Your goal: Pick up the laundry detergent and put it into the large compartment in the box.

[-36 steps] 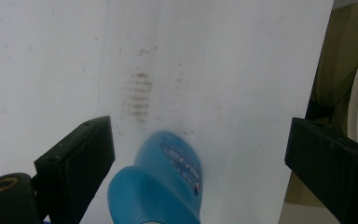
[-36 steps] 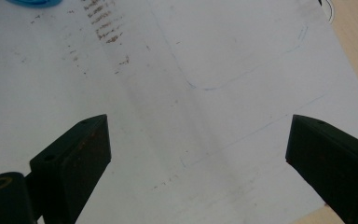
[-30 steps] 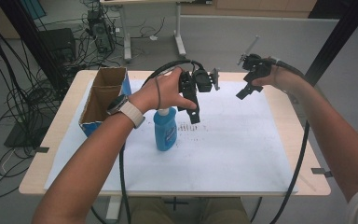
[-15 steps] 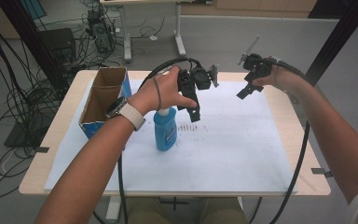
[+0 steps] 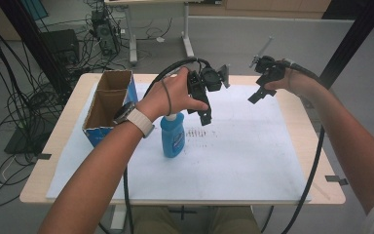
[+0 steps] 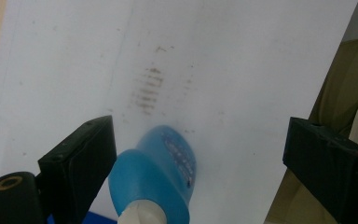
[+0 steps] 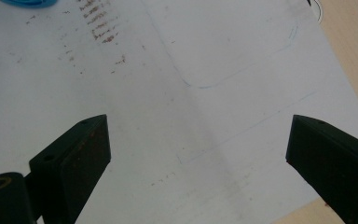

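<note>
1. High view: blue bottle [image 5: 173, 136] stood upright on the white sheet [image 5: 253, 161], long axis vertical, just right of the open cardboard box [image 5: 108, 105]. Left gripper [image 5: 205, 116] held above and a touch right of the bottle's white cap, jaws pointing down at the sheet. Right gripper [image 5: 254, 95] hung well apart, over the far right part of the sheet. Left hand clearly the nearer one, so probably the one to go for the bottle. Wooden table [image 5: 316, 161] under the sheet, cables and desk legs on the floor behind, black post at right.

2. Left gripper view: looked straight down past the bottle [image 6: 156, 175]. Jaws spread wide, nothing held. Bottle sat low between them, almost against the left-hand jaw, well clear of the other. Would guess a small sideways shift needed to centre it before closing. Brownish smudge marks [image 6: 147, 88] on the sheet beyond the bottle.

3. Right gripper view: jaws also wide apart and empty, just bare sheet [image 7: 191, 130] between them. Same smudges [image 7: 95, 23] up top, a sliver of blue at the top-left edge, likely the bottle. Faint pen outline [image 7: 242, 65] drawn on the paper, table edge at right.
</note>
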A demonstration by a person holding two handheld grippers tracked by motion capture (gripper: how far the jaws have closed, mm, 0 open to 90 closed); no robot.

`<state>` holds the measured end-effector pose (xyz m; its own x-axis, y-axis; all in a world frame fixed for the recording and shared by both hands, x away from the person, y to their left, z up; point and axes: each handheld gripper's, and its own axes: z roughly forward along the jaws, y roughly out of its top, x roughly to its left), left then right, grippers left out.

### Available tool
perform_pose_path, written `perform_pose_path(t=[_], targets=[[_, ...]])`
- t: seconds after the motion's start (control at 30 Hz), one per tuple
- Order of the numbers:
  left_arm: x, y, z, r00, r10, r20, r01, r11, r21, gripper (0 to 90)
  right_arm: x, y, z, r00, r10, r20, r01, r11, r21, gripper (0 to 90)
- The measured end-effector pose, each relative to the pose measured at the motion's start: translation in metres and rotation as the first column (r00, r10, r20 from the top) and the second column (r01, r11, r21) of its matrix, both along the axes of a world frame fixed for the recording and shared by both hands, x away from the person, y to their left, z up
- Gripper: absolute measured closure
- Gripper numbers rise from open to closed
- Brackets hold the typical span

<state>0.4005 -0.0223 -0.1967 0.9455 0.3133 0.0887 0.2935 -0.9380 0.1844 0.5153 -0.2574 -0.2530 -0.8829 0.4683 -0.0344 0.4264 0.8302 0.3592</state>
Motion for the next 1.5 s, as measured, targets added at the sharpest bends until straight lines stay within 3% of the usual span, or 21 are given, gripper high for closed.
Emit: perform_pose_path(t=[0.5, 0.83, 0.9, 0.97, 1.03, 1.1, 1.17, 1.23, 1.27, 1.3, 1.33, 1.5], targets=[[0.002, 0.005, 0.001, 0.9977, 0.066, 0.020, -0.066, 0.9978, 0.010, 7.5, 0.000, 0.003, -0.001, 0.9999, 0.011, -0.007, -0.011, 1.000, -0.004, 6.5], [0.006, 0.009, -0.001, 0.9898, 0.141, 0.019, -0.142, 0.9894, 0.033, 6.2, 0.000, 0.002, -0.001, 1.0000, 0.008, -0.003, -0.008, 1.000, -0.001, 6.5], [0.007, 0.011, -0.002, 0.9820, 0.189, 0.010, -0.189, 0.9809, 0.047, 6.3, 0.000, 0.002, -0.002, 1.0000, 0.006, -0.003, -0.006, 1.000, -0.001, 6.5], [0.008, 0.012, -0.002, 0.9782, 0.208, -0.001, -0.207, 0.9773, 0.045, 6.6, 0.000, 0.001, -0.002, 1.0000, 0.006, -0.003, -0.006, 1.000, 0.000, 6.5], [0.009, 0.013, -0.002, 0.9717, 0.236, 0.013, -0.236, 0.9705, 0.049, 7.3, 0.000, 0.001, -0.003, 1.0000, 0.007, -0.004, -0.007, 1.000, 0.001, 6.5], [0.011, 0.016, -0.002, 0.9609, 0.277, 0.016, -0.277, 0.9602, 0.036, 7.2, 0.000, 0.001, -0.003, 0.9999, 0.009, -0.007, -0.009, 1.000, -0.002, 6.5], [0.011, 0.017, -0.002, 0.9583, 0.285, 0.014, -0.286, 0.9576, 0.036, 7.7, 0.000, 0.001, -0.004, 0.9999, 0.009, -0.006, -0.009, 1.000, -0.001, 6.5], [0.012, 0.019, -0.003, 0.9503, 0.311, 0.013, -0.311, 0.9496, 0.036, 7.8, -0.001, 0.001, -0.003, 0.9999, 0.009, -0.006, -0.009, 1.000, 0.002, 6.5], [0.012, 0.021, -0.004, 0.9394, 0.343, 0.010, -0.343, 0.9389, 0.031, 8.0, 0.000, 0.001, -0.003, 0.9999, 0.010, -0.005, -0.010, 1.000, 0.003, 6.6], [0.012, 0.021, -0.004, 0.9394, 0.343, 0.010, -0.343, 0.9389, 0.031, 8.0, 0.000, 0.001, -0.003, 0.9999, 0.010, -0.004, -0.010, 1.000, 0.004, 6.6], [0.013, 0.024, -0.006, 0.9307, 0.366, 0.006, -0.366, 0.9302, 0.030, 8.0, 0.000, 0.001, -0.003, 0.9999, 0.011, -0.004, -0.011, 1.000, 0.004, 6.5], [0.014, 0.026, -0.009, 0.9210, 0.390, 0.000, -0.389, 0.9203, 0.038, 7.7, -0.001, 0.002, -0.004, 0.9999, 0.013, -0.003, -0.013, 1.000, 0.004, 6.6]])
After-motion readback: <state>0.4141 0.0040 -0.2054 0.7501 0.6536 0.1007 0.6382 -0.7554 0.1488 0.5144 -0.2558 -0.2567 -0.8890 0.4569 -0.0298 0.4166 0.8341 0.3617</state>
